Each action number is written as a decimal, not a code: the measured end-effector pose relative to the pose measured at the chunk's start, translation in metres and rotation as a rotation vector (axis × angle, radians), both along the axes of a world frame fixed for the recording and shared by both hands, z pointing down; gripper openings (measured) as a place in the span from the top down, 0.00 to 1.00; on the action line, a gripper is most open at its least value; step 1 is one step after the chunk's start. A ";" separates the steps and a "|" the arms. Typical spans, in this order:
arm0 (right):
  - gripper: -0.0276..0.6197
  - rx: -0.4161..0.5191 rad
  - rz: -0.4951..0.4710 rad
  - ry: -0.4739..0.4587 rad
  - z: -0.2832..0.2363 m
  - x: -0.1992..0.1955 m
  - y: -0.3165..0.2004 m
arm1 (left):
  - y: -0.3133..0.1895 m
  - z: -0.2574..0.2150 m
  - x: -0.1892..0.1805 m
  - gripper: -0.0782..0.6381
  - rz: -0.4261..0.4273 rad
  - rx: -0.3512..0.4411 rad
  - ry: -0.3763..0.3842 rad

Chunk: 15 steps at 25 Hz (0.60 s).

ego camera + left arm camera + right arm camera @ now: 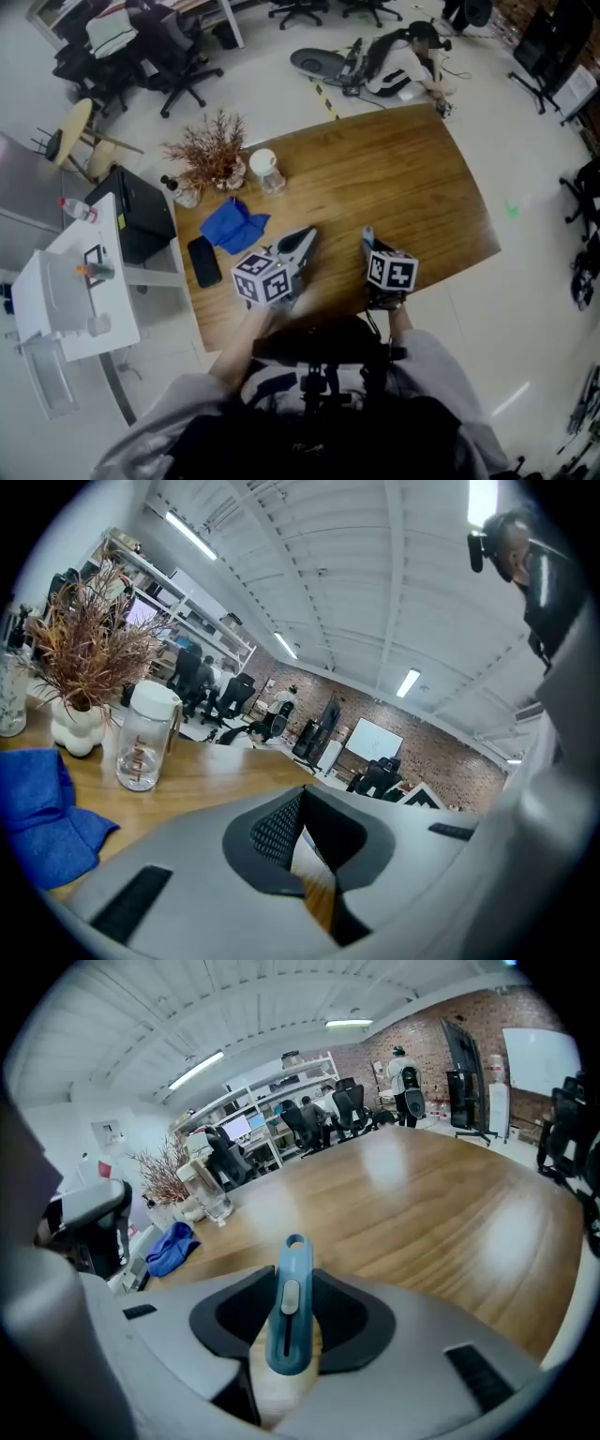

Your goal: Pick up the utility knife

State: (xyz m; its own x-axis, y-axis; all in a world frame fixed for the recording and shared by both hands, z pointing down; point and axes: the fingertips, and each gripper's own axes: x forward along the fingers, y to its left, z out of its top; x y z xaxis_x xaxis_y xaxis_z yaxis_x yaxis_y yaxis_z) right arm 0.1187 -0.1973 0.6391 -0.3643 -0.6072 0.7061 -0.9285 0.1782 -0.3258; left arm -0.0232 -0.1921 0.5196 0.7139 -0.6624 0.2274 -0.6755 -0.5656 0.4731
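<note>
**Gripping the knife over the table**

Clamped between the right gripper's [291, 1288] dark pads is the knife [287, 1321], a blue one with a pale slider on its upper face. Its rounded end with the small hole points away from the camera and stands out past the jaws. The gripper tilts downward over the near part of the wooden table [394, 178], which is bare ahead of it.

The left gripper [302, 817] sits just to its left, over the same near edge. Its jaws are together at the tips with nothing between them; only a thin sliver of table shows through the gap lower down. The two grippers are near each other but apart.

Farther left on the table lie a crumpled blue cloth [234, 225] and, beside it near the edge, a dark phone [203, 261]. Beyond the cloth stand a clear jar [267, 171] with a white lid and a dried plant [214, 150] in a white vase.

Office chairs stand on the floor past the far corner.
</note>
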 end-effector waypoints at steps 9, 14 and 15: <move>0.74 0.122 -0.017 -0.080 -0.066 -0.005 0.012 | -0.003 0.010 0.018 0.88 0.055 -0.024 0.036; 0.74 0.150 -0.031 -0.104 -0.082 -0.007 0.018 | -0.001 0.017 0.020 0.88 0.033 -0.040 0.002; 0.74 0.155 -0.037 -0.099 -0.084 -0.009 0.018 | -0.001 0.018 0.020 0.89 0.033 -0.040 -0.003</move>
State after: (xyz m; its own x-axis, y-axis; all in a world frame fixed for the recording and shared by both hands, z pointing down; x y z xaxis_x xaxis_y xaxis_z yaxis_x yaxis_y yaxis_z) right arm 0.1100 -0.1794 0.5555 -0.4513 -0.6912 0.5644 -0.8852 0.2667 -0.3813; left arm -0.0034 -0.1932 0.5372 0.7342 -0.6291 0.2553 -0.6584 -0.5678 0.4941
